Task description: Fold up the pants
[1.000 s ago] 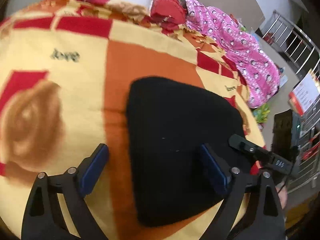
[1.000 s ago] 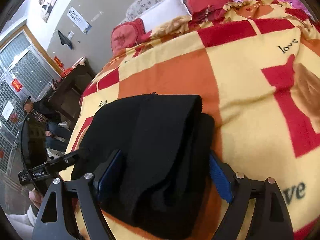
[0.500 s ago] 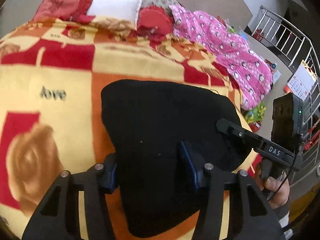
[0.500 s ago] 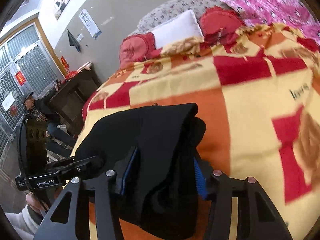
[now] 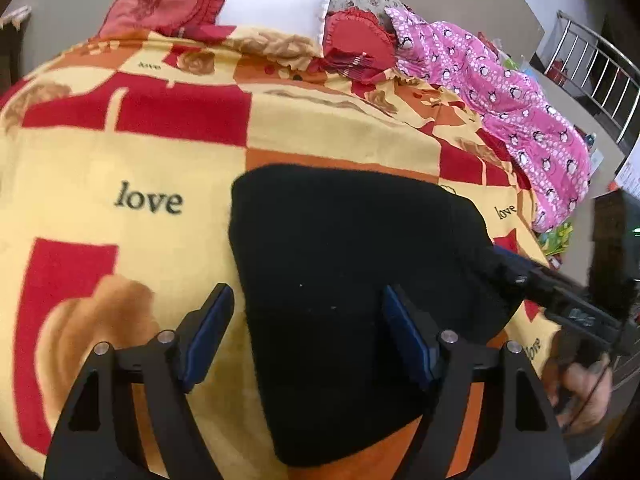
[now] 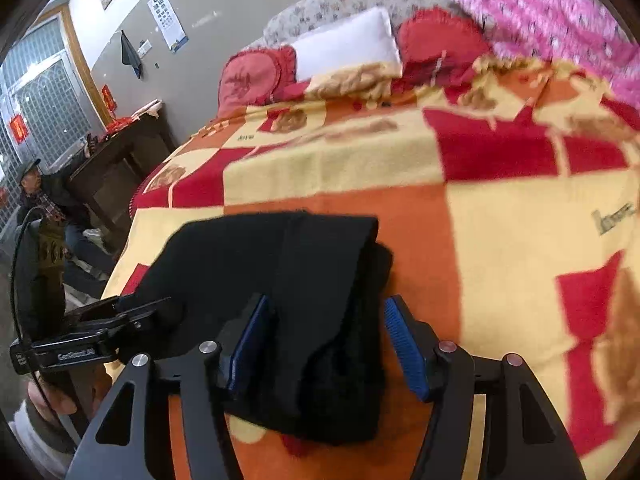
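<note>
The black pants (image 5: pixel 352 264) lie folded into a thick bundle on the patterned blanket (image 5: pixel 132 168). My left gripper (image 5: pixel 308 320) is open, its blue pads standing apart across the bundle's near left edge. In the right wrist view the pants (image 6: pixel 288 280) show their stacked layers. My right gripper (image 6: pixel 324 336) is open, its pads apart on either side of the bundle's near end. Each gripper shows in the other's view, the right one (image 5: pixel 560 300) at the bundle's right edge, the left one (image 6: pixel 92 336) at its left edge.
A pink penguin-print garment (image 5: pixel 504 96) lies along the bed's right side. Red cushions (image 5: pixel 160 4) and a white pillow (image 5: pixel 272 8) are at the head. A dark wooden cabinet (image 6: pixel 120 160) and a seated person (image 6: pixel 36 192) are left of the bed.
Both grippers were closed on the bundle half a second ago and have opened. They have pulled back slightly, leaving the pants resting on the blanket.
</note>
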